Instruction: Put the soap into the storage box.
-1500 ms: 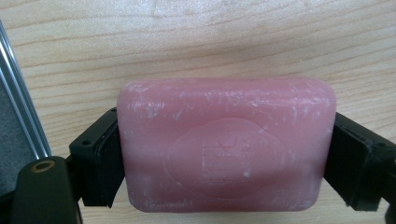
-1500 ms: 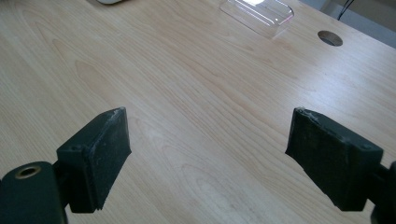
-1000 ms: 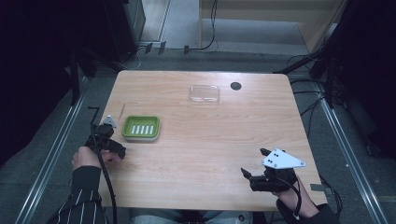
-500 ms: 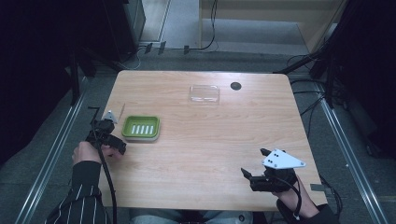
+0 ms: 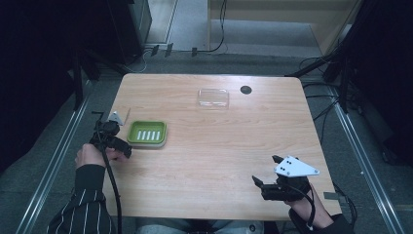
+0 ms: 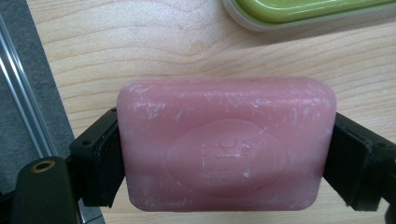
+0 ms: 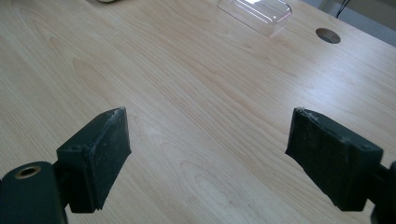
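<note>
The left gripper (image 6: 226, 154) clamps the pink soap bar (image 6: 226, 144) across its long axis – the green soap dish (image 6: 308, 11) lies just beyond, upper right of the left gripper view

1. Soap bar (image 6: 226, 144): pale pink, whitish scuffs, embossed oval emblem in the same pink.
2. Soap dish (image 5: 146, 133): lime green, with a row of pale slots; lighter, whitish rim underneath.
3. Lid (image 5: 213, 97): clear, colourless.
4. Counter (image 5: 214, 146): light wood grain, one dark round hole.
5. Left gripper (image 6: 226, 158): black fingers.
6. Right gripper (image 7: 208, 158): black fingers; grey three-cornered plate on top.
7. Sleeve (image 5: 80, 209): dark with thin white stripes.
</note>
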Demonstrator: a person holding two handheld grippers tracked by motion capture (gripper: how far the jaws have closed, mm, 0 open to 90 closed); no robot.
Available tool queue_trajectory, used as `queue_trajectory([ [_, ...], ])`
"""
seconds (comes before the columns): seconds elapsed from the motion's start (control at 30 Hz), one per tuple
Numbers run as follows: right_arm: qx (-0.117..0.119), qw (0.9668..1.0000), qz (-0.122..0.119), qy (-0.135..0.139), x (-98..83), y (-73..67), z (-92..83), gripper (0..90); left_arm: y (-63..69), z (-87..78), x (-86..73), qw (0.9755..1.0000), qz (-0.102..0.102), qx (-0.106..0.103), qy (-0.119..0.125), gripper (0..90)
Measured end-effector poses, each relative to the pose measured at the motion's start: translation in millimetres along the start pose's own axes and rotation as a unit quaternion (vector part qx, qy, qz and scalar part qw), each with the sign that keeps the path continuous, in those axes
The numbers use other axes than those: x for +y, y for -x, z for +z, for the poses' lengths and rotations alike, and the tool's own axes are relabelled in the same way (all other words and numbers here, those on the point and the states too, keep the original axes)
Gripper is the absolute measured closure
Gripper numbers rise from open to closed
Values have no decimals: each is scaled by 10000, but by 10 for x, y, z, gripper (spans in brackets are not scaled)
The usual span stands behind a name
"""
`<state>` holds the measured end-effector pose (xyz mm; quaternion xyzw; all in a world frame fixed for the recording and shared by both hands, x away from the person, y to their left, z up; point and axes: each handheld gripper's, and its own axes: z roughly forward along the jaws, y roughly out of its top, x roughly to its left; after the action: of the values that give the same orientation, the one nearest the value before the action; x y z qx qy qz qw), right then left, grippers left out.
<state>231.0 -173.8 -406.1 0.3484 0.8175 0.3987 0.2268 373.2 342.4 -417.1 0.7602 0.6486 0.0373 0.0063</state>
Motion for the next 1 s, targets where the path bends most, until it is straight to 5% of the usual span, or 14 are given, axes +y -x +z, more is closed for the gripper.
queue_trajectory([
  [1.0,-78,9999,55,-41,-31,3,-34,138,128,-175,242,9994,219,-23,258,137],
])
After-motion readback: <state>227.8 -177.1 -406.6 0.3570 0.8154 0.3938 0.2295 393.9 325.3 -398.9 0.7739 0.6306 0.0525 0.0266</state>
